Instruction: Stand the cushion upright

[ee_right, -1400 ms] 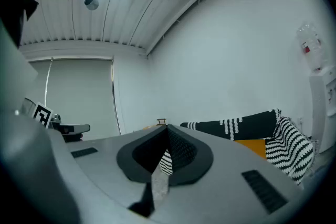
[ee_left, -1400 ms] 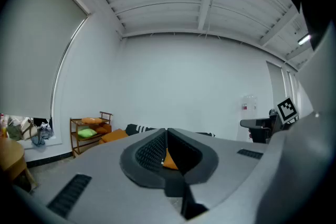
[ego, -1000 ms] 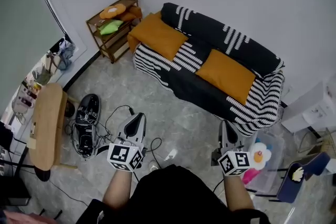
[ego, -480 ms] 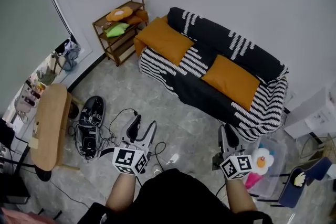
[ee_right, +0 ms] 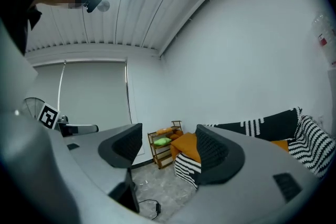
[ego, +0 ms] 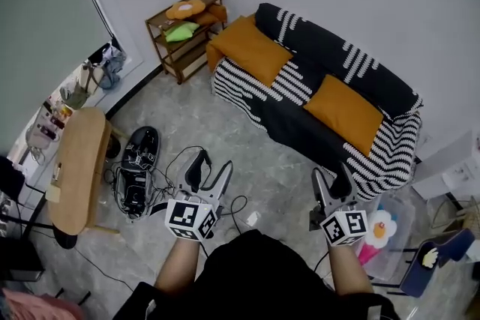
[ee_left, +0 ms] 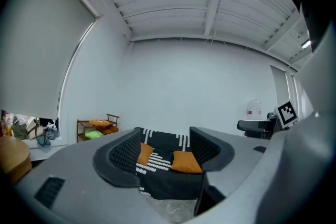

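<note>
Standing a good way back from the sofa (ego: 296,97), one gripper in each hand, both pointed level at it. My left gripper (ego: 210,168) has its jaws spread with nothing between them; they've just been opening up. Same deal with my right gripper (ego: 331,181): jaws apart, just been opening, nothing in there.

The cushions are over on the black-and-white striped sofa, well apart from both grippers. The left cushion (ego: 251,49) is orange and lies on the seat at the end nearest the wooden shelf (ego: 171,56). The right cushion (ego: 346,112), also orange, lies on the seat toward the other end. Neither one is propped against the backrest.

In the left gripper view the sofa with both cushions shows in the gap between the jaws, but far off. Some cables (ego: 174,165) lie on the floor (ego: 217,124) just ahead of my left gripper, and a low wooden table (ego: 75,168) sits off to my left.
</note>
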`<act>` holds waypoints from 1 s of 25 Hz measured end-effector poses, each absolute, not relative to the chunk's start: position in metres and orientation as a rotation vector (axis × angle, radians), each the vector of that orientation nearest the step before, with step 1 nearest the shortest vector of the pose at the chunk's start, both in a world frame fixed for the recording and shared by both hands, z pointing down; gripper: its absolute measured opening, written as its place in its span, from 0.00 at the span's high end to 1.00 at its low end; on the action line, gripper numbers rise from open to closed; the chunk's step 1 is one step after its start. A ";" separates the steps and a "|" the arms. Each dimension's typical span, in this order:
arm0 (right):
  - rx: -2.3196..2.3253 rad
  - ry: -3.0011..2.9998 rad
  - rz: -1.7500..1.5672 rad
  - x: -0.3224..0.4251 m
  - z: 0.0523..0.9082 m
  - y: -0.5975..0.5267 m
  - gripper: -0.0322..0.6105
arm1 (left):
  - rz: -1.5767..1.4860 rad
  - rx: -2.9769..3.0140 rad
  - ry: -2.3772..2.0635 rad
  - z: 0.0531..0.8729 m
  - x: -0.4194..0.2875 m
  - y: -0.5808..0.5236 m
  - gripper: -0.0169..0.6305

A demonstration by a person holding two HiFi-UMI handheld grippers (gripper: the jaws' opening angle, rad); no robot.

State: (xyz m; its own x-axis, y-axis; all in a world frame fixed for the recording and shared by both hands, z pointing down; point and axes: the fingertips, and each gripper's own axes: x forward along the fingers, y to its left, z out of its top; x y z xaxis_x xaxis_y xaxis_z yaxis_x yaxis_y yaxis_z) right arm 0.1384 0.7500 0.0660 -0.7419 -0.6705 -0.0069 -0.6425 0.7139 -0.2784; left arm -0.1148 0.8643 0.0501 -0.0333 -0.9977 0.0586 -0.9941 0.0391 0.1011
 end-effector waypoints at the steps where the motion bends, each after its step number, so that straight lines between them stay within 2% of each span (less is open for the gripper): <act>1: -1.081 2.812 -0.385 0.133 0.066 0.750 0.45 | -0.052 2.105 -2.184 0.048 -0.120 0.865 0.51; 14: -1.107 2.863 -0.307 0.055 0.065 0.754 0.46 | -0.067 2.078 -2.162 0.060 -0.195 0.872 0.51; 25: -1.081 2.848 -0.373 0.034 0.088 0.638 0.49 | 0.011 2.042 -2.230 0.060 -0.212 0.780 0.51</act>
